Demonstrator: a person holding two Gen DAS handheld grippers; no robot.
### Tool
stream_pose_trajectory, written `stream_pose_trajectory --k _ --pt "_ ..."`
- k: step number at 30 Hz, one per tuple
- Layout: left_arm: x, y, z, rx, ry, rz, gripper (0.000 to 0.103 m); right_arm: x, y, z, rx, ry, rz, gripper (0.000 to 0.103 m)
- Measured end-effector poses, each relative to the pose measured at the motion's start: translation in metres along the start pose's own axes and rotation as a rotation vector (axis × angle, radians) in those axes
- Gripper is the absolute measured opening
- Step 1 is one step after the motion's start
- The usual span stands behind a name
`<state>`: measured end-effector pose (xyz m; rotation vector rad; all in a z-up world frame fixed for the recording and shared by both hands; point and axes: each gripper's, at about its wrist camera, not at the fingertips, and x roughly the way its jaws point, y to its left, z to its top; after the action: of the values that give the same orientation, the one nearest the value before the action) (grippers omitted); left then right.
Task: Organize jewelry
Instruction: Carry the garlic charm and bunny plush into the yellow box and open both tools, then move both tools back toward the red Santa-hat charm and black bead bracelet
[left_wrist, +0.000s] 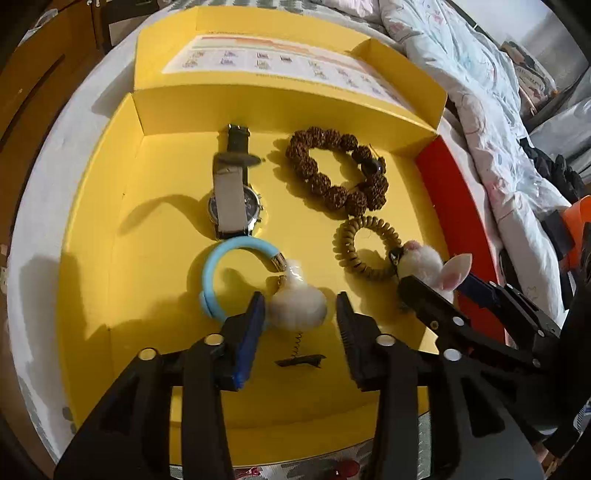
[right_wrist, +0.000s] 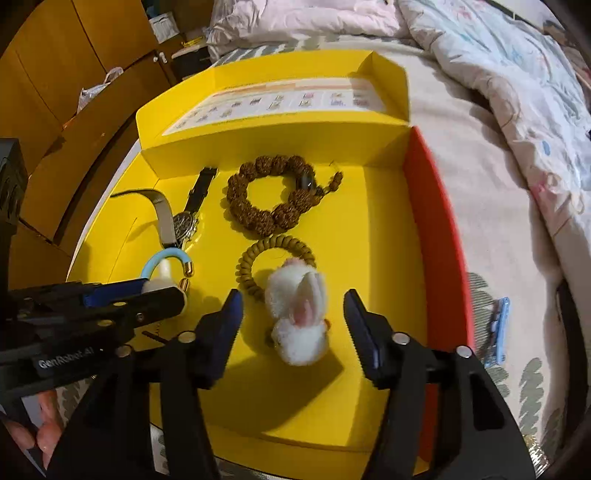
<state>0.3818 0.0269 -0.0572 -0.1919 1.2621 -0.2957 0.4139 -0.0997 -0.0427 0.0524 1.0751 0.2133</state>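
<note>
Left wrist view: the left tool (left_wrist: 300, 310) hangs over the yellow box (left_wrist: 92, 258), its jaws spread wide with the white pompom (left_wrist: 297, 308) between them, no pad touching it. A thin coiled spring and a dark hair clip (left_wrist: 300, 360) trail below the pompom. Just beyond lies the blue bangle (left_wrist: 216, 275), its metal-capped end beside the pompom's neck. Farther back sit the wristwatch (left_wrist: 232, 195), strap folded over its dial, and the brown bead bracelet (left_wrist: 334, 171). The tan coil hair tie (left_wrist: 364, 247) rests below the beads, joined to the white bunny charm (left_wrist: 430, 266). The right tool (left_wrist: 443, 291) enters from the right, its fingers either side of the bunny's ear. The box rests on a bed, a rumpled quilt (left_wrist: 480, 92) beyond it.

Right wrist view: the right tool (right_wrist: 293, 325) hovers with jaws wide apart, the bunny charm (right_wrist: 297, 314) lying free between them on the box floor (right_wrist: 388, 229). The coil hair tie (right_wrist: 275, 264) lies just beyond, the bead bracelet (right_wrist: 275, 194) behind it, the watch (right_wrist: 184, 221) and bangle (right_wrist: 166, 260) to the left. The left tool (right_wrist: 166, 295) reaches in from the left beside the pompom (right_wrist: 162, 280). A blue clip (right_wrist: 498, 332) lies on the bed outside the box's red wall (right_wrist: 436, 221).
</note>
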Motion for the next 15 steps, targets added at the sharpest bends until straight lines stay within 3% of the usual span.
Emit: stream_pose_trajectory --k 2,11,15 --pt "-0.003 0.001 0.001 -0.001 -0.011 -0.006 0.053 -0.007 -0.001 0.001 0.001 -0.017 0.004 0.063" --pt "-0.028 0.000 -0.003 -0.008 -0.064 -0.011 0.054 -0.067 -0.006 0.002 -0.003 -0.118 0.052 0.063" --pt "-0.054 -0.003 -0.018 0.009 -0.119 0.009 0.062 -0.100 -0.010 -0.007 -0.021 -0.167 0.091 0.063"
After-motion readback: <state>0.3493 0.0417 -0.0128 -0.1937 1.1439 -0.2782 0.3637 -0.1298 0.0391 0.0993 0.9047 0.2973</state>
